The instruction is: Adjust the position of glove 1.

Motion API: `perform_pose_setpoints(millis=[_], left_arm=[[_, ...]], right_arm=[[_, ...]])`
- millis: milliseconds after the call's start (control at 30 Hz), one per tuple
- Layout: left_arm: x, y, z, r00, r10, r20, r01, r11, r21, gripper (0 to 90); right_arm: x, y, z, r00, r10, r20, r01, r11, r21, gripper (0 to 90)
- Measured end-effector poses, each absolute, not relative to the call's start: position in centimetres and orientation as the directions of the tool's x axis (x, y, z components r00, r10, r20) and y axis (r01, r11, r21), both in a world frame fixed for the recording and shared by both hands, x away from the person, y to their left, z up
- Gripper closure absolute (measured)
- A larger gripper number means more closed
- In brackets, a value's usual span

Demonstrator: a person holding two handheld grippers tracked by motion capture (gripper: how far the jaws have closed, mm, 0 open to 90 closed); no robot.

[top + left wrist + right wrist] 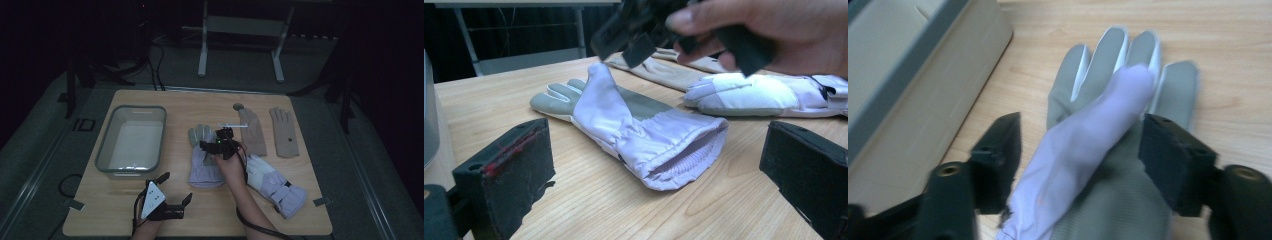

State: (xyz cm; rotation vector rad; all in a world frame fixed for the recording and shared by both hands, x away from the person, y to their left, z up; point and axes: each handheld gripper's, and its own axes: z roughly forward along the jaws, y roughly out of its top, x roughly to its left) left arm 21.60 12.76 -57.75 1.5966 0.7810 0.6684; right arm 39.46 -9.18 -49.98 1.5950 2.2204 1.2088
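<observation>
We judge the lilac glove (644, 135) soft, light and floppy, best pinched at its gathered cuff, while our right hand-held gripper (1080, 160) and left hand-held gripper (167, 192) stand apart, unclamped.

Right gripper (1083, 165): jaws were held apart, pads clear of the fabric.
Lilac glove (1088, 165): was laid palm up between and beyond the jaws; a raised lilac fold was seen running up the gap.
Grey fingers (1113, 50): were spread flat ahead of the jaws.
Bin (913, 75): was seen beyond the left jaw.
Table (1228, 50): light wood was seen underneath.
</observation>
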Motion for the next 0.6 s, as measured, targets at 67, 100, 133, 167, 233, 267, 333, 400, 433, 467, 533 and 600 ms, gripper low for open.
perform_pose_setpoints(millis=[67, 100, 133, 167, 233, 267, 333, 400, 433, 467, 533, 600], left_arm=[[21.6, 12.8, -57.7, 0.613, 0.790, 0.003, 0.123, -0.100, 0.987, 1.1], [21.6, 12.8, -57.7, 0.613, 0.790, 0.003, 0.123, -0.100, 0.987, 1.1], [21.6, 12.8, -57.7, 0.613, 0.790, 0.003, 0.124, -0.100, 0.987, 1.1], [21.6, 12.8, -57.7, 0.613, 0.790, 0.002, 0.124, -0.099, 0.987, 1.1], [21.6, 12.8, -57.7, 0.613, 0.790, 0.001, 0.123, -0.097, 0.988, 1.1], [21.6, 12.8, -57.8, 0.613, 0.790, 0.000, 0.123, -0.096, 0.988, 1.1], [21.6, 12.8, -57.8, 0.613, 0.790, -0.001, 0.123, -0.094, 0.988, 1.1], [21.6, 12.8, -57.8, 0.613, 0.790, -0.001, 0.124, -0.094, 0.988, 1.1], [21.6, 12.8, -57.8, 0.613, 0.790, -0.001, 0.124, -0.094, 0.988, 1.1], [21.6, 12.8, -57.8, 0.613, 0.790, -0.003, 0.125, -0.093, 0.988, 1.1], [21.6, 12.8, -57.8, 0.613, 0.790, -0.003, 0.125, -0.092, 0.988, 1.1], [21.6, 12.8, -57.8, 0.613, 0.790, -0.005, 0.125, -0.092, 0.988, 1.1]], right_arm=[[39.6, -9.8, -49.4, -0.431, 0.843, 0.320, 0.723, 0.111, 0.681, 19.8], [39.6, -9.8, -49.4, -0.431, 0.843, 0.320, 0.723, 0.111, 0.681, 19.8], [39.7, -10.1, -49.1, -0.448, 0.837, 0.316, 0.717, 0.125, 0.685, 16.1], [39.8, -10.3, -48.8, -0.455, 0.833, 0.316, 0.717, 0.132, 0.685, 16.1], [39.8, -10.9, -48.1, -0.519, 0.808, 0.278, 0.700, 0.216, 0.681, 14.2], [39.8, -11.1, -47.9, -0.537, 0.800, 0.268, 0.694, 0.238, 0.679, 14.4], [39.9, -11.5, -47.8, -0.560, 0.786, 0.261, 0.693, 0.272, 0.668, 15.1], [40.0, -11.9, -47.7, -0.581, 0.781, 0.229, 0.685, 0.318, 0.655, 17.3], [40.0, -11.9, -47.7, -0.581, 0.781, 0.229, 0.685, 0.318, 0.655, 17.3], [40.0, -12.2, -47.6, -0.589, 0.776, 0.224, 0.681, 0.328, 0.654, 17.9], [40.0, -12.8, -47.6, -0.599, 0.772, 0.212, 0.674, 0.344, 0.654, 18.0], [39.9, -13.5, -47.6, -0.599, 0.774, 0.207, 0.677, 0.352, 0.646, 19.3]])
